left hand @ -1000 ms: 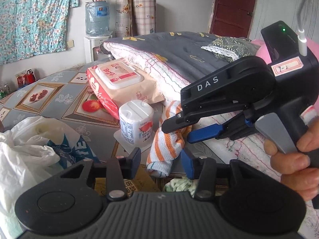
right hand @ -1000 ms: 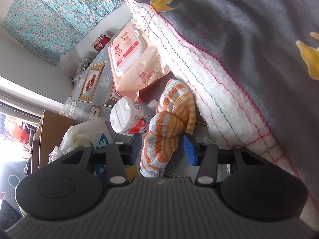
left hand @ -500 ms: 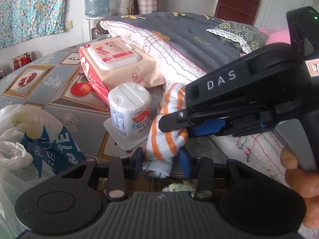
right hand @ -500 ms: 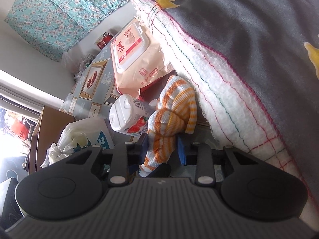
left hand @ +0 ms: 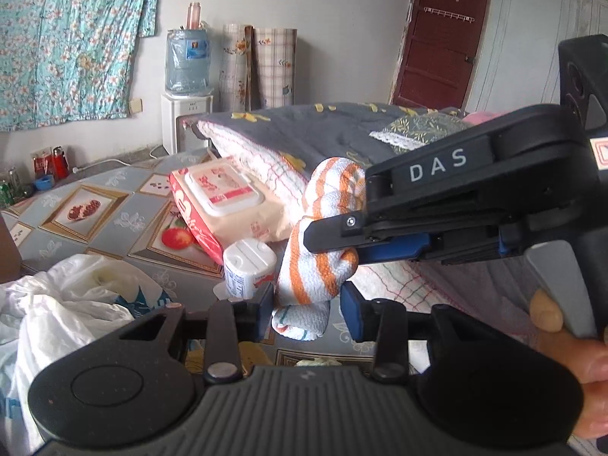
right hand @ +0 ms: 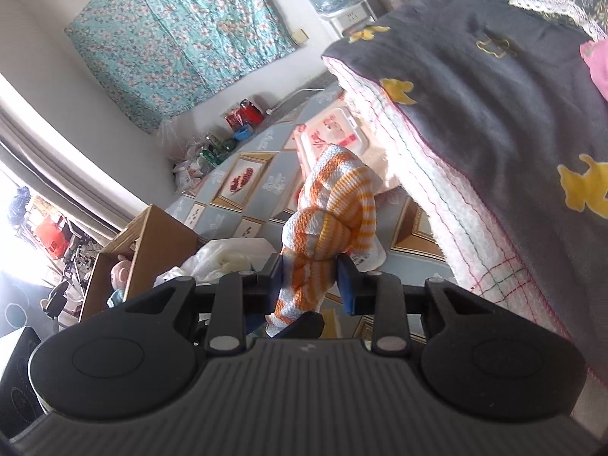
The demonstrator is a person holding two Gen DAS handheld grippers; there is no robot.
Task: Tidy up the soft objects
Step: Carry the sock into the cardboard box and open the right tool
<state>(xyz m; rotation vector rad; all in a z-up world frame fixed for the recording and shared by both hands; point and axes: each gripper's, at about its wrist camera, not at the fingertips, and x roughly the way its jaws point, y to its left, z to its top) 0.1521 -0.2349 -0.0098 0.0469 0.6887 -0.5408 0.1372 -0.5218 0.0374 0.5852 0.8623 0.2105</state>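
Note:
An orange-and-white striped towel (left hand: 323,258), rolled and knotted, hangs in the air above the table. My right gripper (right hand: 309,277) is shut on its lower middle; in the left wrist view it comes in from the right (left hand: 334,239) and pinches the towel (right hand: 326,224). My left gripper (left hand: 306,307) is open, its fingers either side of the towel's dangling lower end, not pressing it. A folded grey quilt with yellow shapes (left hand: 304,133) lies behind the towel (right hand: 494,95).
A pink wet-wipes pack (left hand: 224,205) and a small white jar (left hand: 249,266) sit on the patterned tablecloth (left hand: 95,209). A white plastic bag (left hand: 68,311) lies at the left. A cardboard box (right hand: 144,250) with soft toys stands beyond the table.
My right gripper closed on the towel and lifted it off the table, up beside the quilt. My left gripper rose with it and stayed open around the towel's lower end.

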